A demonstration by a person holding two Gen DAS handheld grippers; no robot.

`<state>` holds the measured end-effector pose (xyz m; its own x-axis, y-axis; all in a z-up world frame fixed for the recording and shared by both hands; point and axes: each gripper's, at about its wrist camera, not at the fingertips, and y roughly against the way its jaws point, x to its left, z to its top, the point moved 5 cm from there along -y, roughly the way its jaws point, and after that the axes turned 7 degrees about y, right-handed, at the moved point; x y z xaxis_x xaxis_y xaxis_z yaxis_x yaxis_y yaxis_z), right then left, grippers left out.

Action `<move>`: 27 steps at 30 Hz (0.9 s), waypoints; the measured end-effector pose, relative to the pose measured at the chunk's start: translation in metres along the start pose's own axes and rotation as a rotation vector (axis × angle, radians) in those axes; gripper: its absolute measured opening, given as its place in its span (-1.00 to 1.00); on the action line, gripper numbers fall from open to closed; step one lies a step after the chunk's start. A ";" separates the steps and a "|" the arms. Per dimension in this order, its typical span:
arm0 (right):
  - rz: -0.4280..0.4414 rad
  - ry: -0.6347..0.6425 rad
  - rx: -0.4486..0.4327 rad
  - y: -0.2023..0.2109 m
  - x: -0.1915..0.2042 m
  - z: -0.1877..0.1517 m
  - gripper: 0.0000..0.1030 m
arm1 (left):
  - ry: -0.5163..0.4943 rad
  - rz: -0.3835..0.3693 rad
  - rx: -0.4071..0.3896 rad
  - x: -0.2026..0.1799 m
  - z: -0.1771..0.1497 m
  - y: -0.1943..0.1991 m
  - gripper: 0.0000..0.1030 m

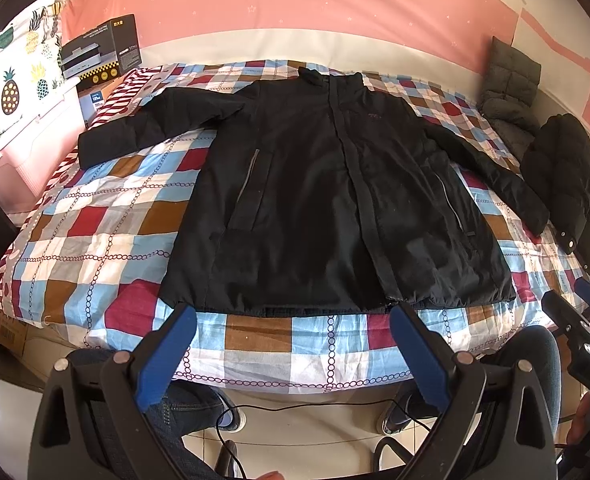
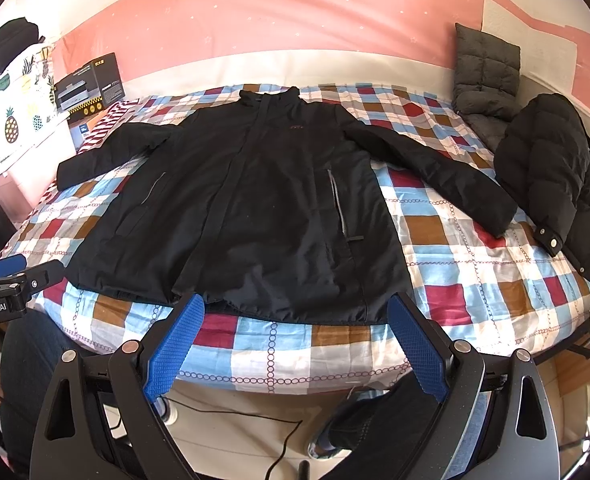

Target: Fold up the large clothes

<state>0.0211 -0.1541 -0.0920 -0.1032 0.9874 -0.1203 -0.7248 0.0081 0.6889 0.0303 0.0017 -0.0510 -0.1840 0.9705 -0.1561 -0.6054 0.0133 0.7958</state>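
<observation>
Your black jacket [image 1: 335, 200] lies flat, front up, sleeves spread, on the checked bedspread [image 1: 107, 240]. Your left gripper [image 1: 293, 320] & right gripper [image 2: 295, 308] hang just short of its hem, jaws wide apart, holding nothing. Puffer coat [image 2: 551, 184] sits at the bed's right edge.

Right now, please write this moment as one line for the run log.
stage: fold not begun | black jacket: flat on bed, sleeves out | left tongs: open, empty | right tongs: open, empty
</observation>
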 end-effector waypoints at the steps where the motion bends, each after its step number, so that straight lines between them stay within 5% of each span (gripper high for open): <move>1: 0.000 0.000 0.001 0.000 0.000 0.000 0.81 | 0.000 0.000 0.001 0.001 -0.001 0.000 0.91; 27: 0.002 -0.002 0.008 -0.003 0.000 -0.001 0.81 | -0.001 0.004 0.007 0.000 -0.005 -0.003 0.91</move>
<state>0.0230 -0.1539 -0.0949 -0.1031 0.9877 -0.1172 -0.7192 0.0074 0.6947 0.0283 0.0009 -0.0566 -0.1858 0.9706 -0.1527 -0.5995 0.0111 0.8003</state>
